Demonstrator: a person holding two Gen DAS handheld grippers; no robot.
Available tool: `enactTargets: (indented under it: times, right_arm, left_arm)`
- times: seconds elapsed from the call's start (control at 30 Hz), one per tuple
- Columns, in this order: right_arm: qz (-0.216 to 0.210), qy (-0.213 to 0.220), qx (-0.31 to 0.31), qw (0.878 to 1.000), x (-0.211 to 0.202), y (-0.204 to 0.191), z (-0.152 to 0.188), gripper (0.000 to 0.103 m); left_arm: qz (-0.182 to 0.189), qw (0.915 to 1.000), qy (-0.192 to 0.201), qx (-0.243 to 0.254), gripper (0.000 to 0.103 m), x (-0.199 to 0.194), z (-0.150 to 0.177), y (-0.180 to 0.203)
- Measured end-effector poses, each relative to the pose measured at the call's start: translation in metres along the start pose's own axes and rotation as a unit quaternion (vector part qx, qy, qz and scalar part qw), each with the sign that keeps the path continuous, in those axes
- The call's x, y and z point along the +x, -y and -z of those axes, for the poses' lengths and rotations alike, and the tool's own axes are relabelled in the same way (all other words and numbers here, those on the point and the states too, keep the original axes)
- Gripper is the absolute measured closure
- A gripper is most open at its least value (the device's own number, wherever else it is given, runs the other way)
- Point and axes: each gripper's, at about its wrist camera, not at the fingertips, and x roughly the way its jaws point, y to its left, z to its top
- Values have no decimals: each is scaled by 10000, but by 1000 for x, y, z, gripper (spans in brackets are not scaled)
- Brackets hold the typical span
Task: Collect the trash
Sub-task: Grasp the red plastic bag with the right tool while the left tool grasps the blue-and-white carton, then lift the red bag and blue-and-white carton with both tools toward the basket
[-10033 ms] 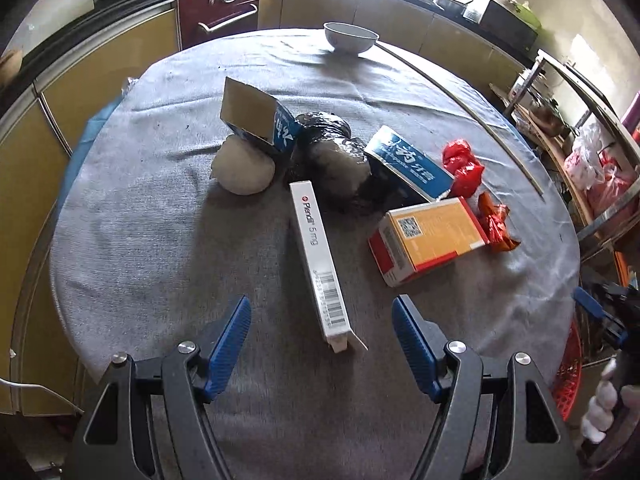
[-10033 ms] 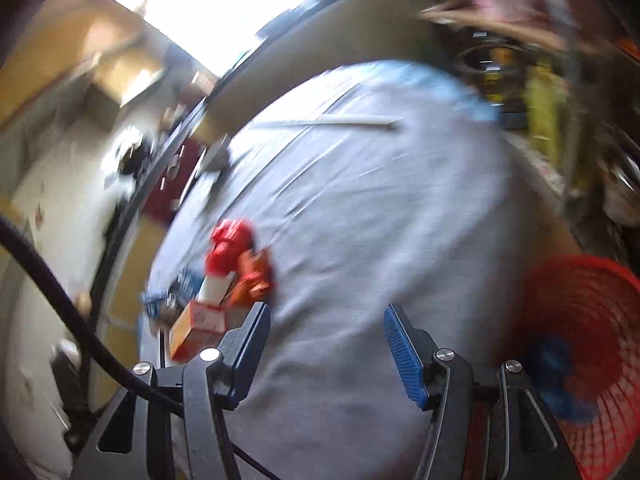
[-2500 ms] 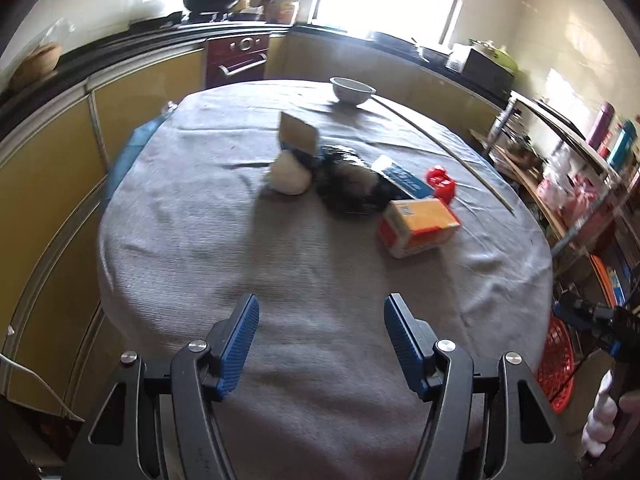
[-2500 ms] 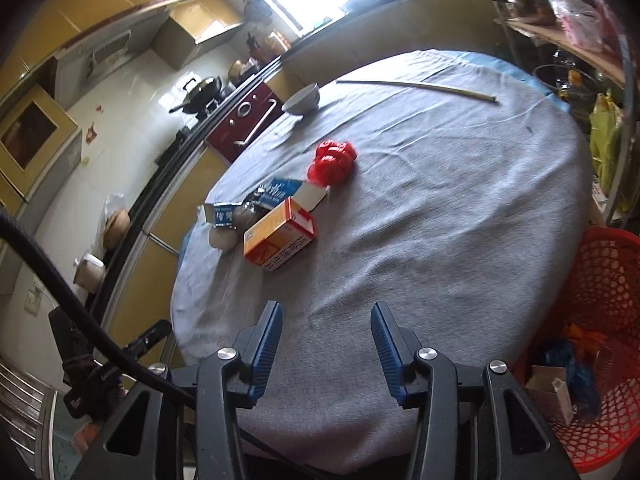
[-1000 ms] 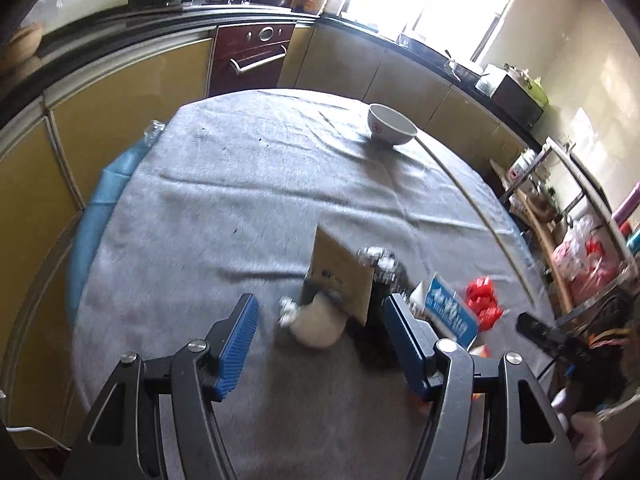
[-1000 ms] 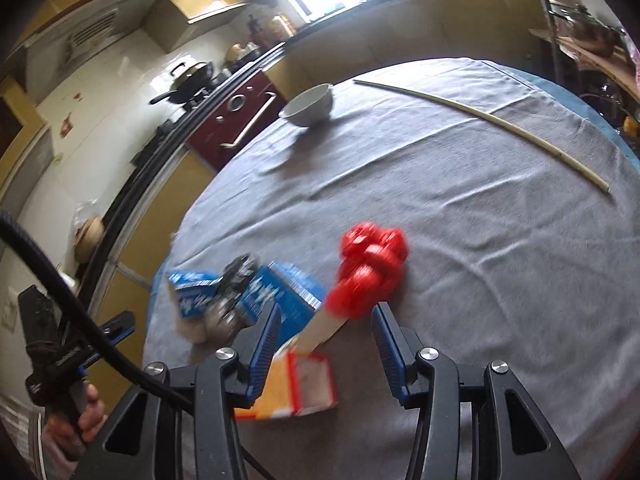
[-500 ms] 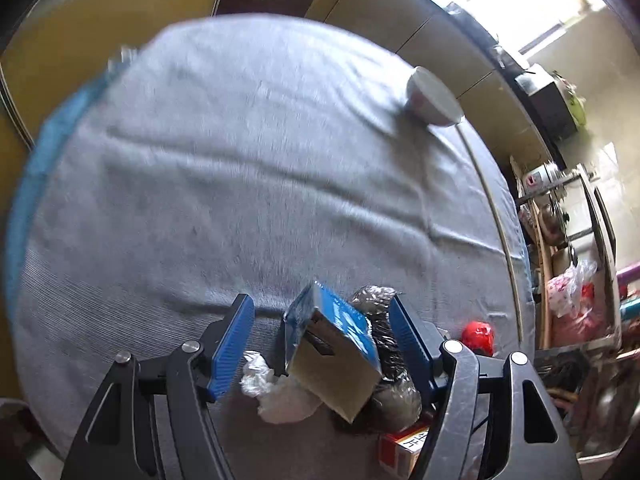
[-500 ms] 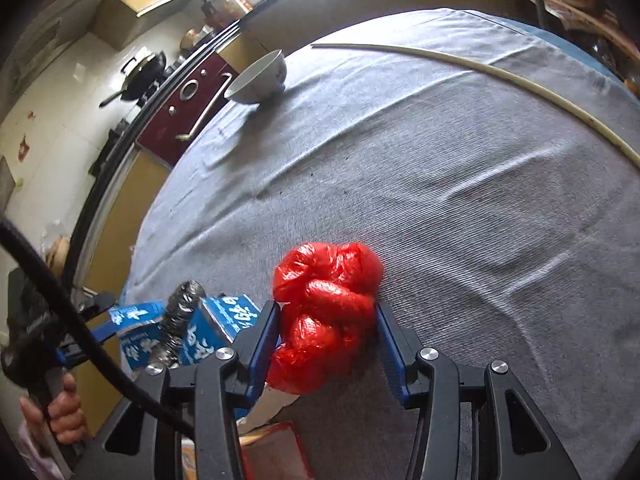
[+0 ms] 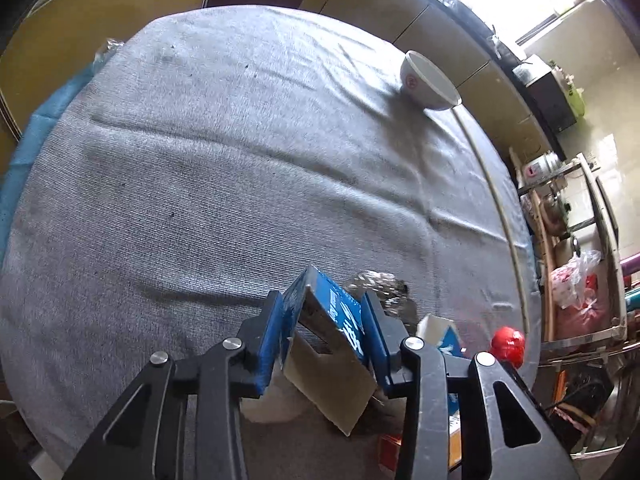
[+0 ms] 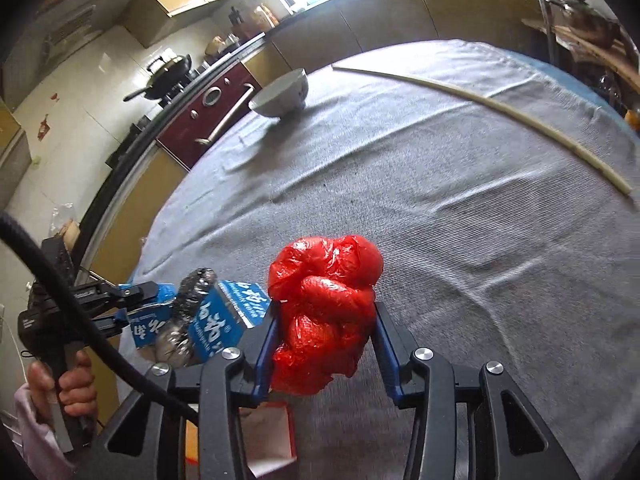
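My left gripper (image 9: 326,330) is shut on a blue and brown carton (image 9: 332,344), its pads pressing both sides. Under it lie a white wad (image 9: 272,400) and a crumpled foil-grey bag (image 9: 380,284). My right gripper (image 10: 324,340) is shut on a crumpled red plastic bag (image 10: 324,308), which bulges above the fingers. In the right wrist view the left gripper (image 10: 132,300) also shows, holding the blue carton (image 10: 146,326), beside a second blue carton (image 10: 224,320) and the grey bag (image 10: 188,300). An orange-red box (image 10: 268,436) lies below my right fingers.
A round table under a grey cloth (image 9: 200,160) holds a white bowl (image 9: 430,86) at the far side and a long pale stick (image 10: 480,100). Kitchen counters and a dark red oven (image 10: 212,108) ring the table. A metal shelf rack (image 9: 580,240) stands to the right.
Both grippers have closed: the left on the blue carton, the right on the red bag. Both had come in from the table's near edge to the trash pile.
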Motion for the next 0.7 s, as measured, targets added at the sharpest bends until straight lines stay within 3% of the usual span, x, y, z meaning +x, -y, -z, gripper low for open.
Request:
enactTargets:
  times: [0.23, 0.4, 0.7]
  right_arm:
    - [-188, 362, -205, 9990, -46, -6, 15, 57]
    - [-393, 563, -220, 9974, -79, -8, 27, 57]
    - [-511, 774, -377, 9950, -124, -15, 68, 57]
  left_arm:
    - [53, 9979, 570, 295, 62, -50, 21, 16]
    - [117, 9930, 1001, 611, 62, -89, 53, 34]
    - [-300, 9773, 1561, 1401, 62, -132, 133, 69]
